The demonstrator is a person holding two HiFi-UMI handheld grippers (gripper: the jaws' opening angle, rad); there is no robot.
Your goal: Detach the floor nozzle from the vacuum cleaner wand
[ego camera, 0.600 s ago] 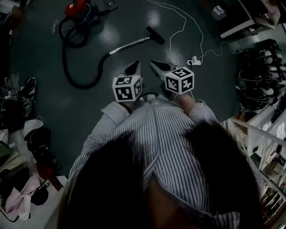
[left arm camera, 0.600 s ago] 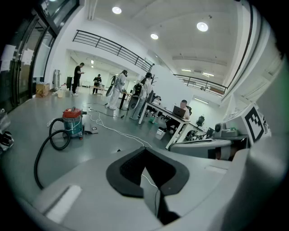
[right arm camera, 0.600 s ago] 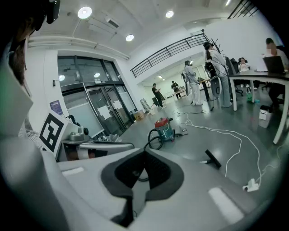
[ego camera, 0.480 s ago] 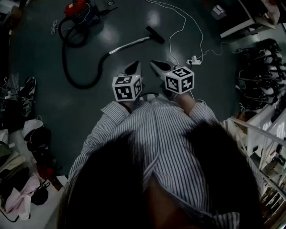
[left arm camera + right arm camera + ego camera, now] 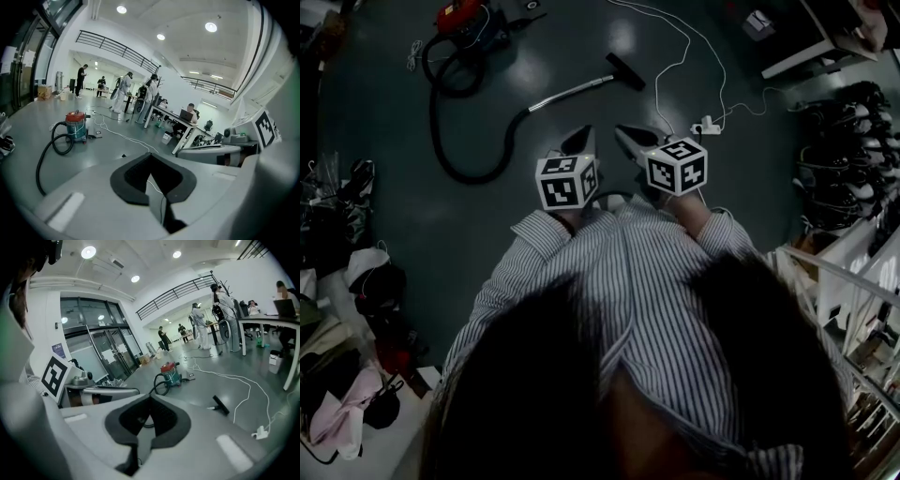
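Wand (image 5: 572, 92) lies slanting, floor nozzle (image 5: 625, 71) at its upper-right end; left claw (image 5: 580, 141) and right claw (image 5: 627, 139) closed, empty.

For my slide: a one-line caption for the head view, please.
Left gripper and right gripper, shut and empty, above the floor; ahead, the vacuum cleaner, floor nozzle on its wand.

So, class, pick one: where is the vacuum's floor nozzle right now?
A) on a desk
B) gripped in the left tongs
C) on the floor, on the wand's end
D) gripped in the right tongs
C: the floor nozzle lies on the floor at the end of the wand, ahead of the left tongs and right tongs, both shut and empty.
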